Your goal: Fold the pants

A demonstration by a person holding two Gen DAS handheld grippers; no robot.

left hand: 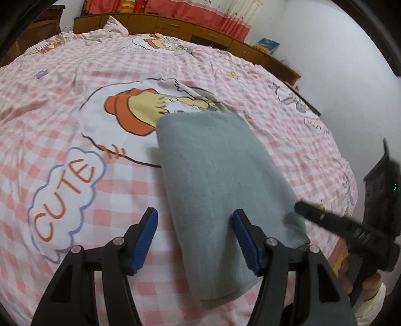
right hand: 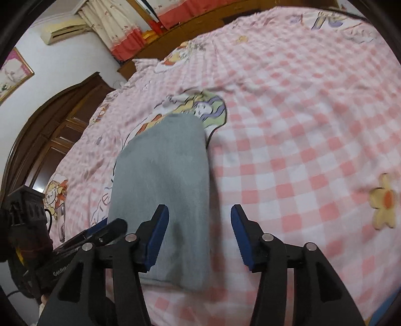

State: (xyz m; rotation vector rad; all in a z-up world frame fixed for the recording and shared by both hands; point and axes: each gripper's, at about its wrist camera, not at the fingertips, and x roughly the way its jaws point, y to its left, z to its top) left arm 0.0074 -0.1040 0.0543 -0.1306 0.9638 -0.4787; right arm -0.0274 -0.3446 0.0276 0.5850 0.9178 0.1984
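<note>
Left gripper (left hand: pixel 195 240), right gripper (right hand: pixel 199 237) fingers wide, over folded pants (left hand: pixel 220 190).

A pink-and-white checked bedspread (left hand: pixel 75 105) covers the bed, printed with a cartoon figure in an orange hat (left hand: pixel 130 112), a cloud reading "CUTE" (left hand: pixel 65 190) and a yellow flower (right hand: pixel 384 200). Behind it runs a wooden headboard cabinet (left hand: pixel 175 25) under red-trimmed curtains (left hand: pixel 225 15), with a blue book (left hand: pixel 268 45) lying on top. An air conditioner (right hand: pixel 62 30) and a framed picture (right hand: pixel 12 75) hang on the white wall, beside a dark wooden wardrobe (right hand: pixel 57 130).
</note>
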